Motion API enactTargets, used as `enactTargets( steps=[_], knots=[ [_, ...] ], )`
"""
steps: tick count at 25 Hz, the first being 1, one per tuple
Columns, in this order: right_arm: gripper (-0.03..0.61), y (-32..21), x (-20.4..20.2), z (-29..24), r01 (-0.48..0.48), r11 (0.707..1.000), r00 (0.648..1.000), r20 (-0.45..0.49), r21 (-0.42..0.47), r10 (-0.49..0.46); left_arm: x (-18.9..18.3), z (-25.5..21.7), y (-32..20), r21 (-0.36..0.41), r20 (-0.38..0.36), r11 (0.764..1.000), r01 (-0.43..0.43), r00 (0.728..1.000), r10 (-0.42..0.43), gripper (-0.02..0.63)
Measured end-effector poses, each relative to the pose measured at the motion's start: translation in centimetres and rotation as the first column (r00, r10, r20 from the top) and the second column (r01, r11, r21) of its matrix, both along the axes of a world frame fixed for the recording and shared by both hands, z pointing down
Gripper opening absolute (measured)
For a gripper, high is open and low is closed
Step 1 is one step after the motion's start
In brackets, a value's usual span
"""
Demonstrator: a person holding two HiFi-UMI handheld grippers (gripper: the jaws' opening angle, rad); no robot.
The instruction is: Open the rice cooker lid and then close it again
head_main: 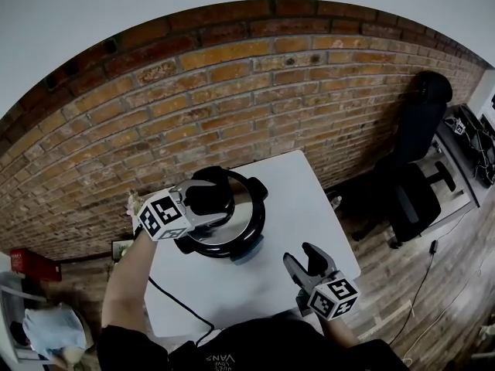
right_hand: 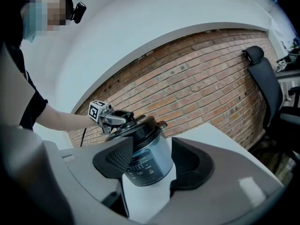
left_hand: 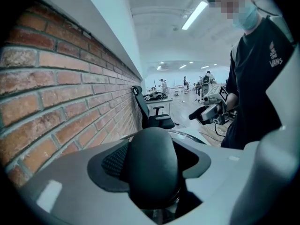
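Note:
The rice cooker (head_main: 241, 234) (right_hand: 149, 162), silver-bodied with a black lid (right_hand: 138, 127), stands on the white table (head_main: 302, 199) near the brick wall. My left gripper (head_main: 209, 201) (right_hand: 115, 120) is over the cooker's top, shut on the lid's black handle (left_hand: 152, 165), which fills the space between the jaws. In the right gripper view the lid looks slightly tilted. My right gripper (head_main: 305, 255) (left_hand: 200, 114) hangs open over the table's near right part, apart from the cooker, with nothing between its fingers. Its own view looks at the cooker's control panel through the open jaws.
A brick wall (head_main: 232, 91) runs right behind the table. The cooker's black power cord (head_main: 179, 304) trails off the near left edge. A black office chair (head_main: 414, 184) stands on the wooden floor to the right. A red box (head_main: 31, 265) lies at far left.

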State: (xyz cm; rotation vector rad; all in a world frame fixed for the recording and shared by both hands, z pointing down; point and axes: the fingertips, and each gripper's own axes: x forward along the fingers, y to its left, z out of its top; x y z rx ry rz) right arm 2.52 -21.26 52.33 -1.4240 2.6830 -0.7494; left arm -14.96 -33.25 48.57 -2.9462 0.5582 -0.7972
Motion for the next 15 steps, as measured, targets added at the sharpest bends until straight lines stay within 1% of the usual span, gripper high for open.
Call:
enactTargets(
  steps=[4, 9, 11, 13, 15],
  knots=[
    [0.247, 0.1, -0.3, 0.1, -0.004, 1.0, 1.0, 0.007, -0.005, 0.004, 0.0, 0.1, 0.0, -0.025, 0.019, 1.0, 0.01, 1.0, -0.01, 0.282],
    [0.247, -0.3, -0.6, -0.3, 0.006, 1.0, 1.0, 0.01, 0.014, -0.007, 0.1, -0.1, -0.1, 0.02, -0.009, 1.0, -0.02, 1.0, 0.02, 0.279],
    [0.247, -0.4, -0.6, -0.2, 0.004, 1.0, 1.0, 0.01, 0.012, -0.004, 0.2, 0.0, 0.1, 0.016, 0.005, 0.999, -0.041, 0.999, 0.041, 0.279],
    [0.247, -0.4, -0.6, 0.1, 0.002, 1.0, 1.0, 0.006, 0.004, -0.002, 0.8, 0.7, 0.3, 0.007, 0.038, 0.996, -0.086, 0.996, 0.086, 0.279],
    [0.247, -0.4, -0.6, 0.2, 0.001, 1.0, 1.0, 0.008, -0.001, -0.001, 1.1, 1.3, 0.5, -0.019, 0.052, 0.993, -0.116, 0.992, 0.117, 0.279]
  ],
)
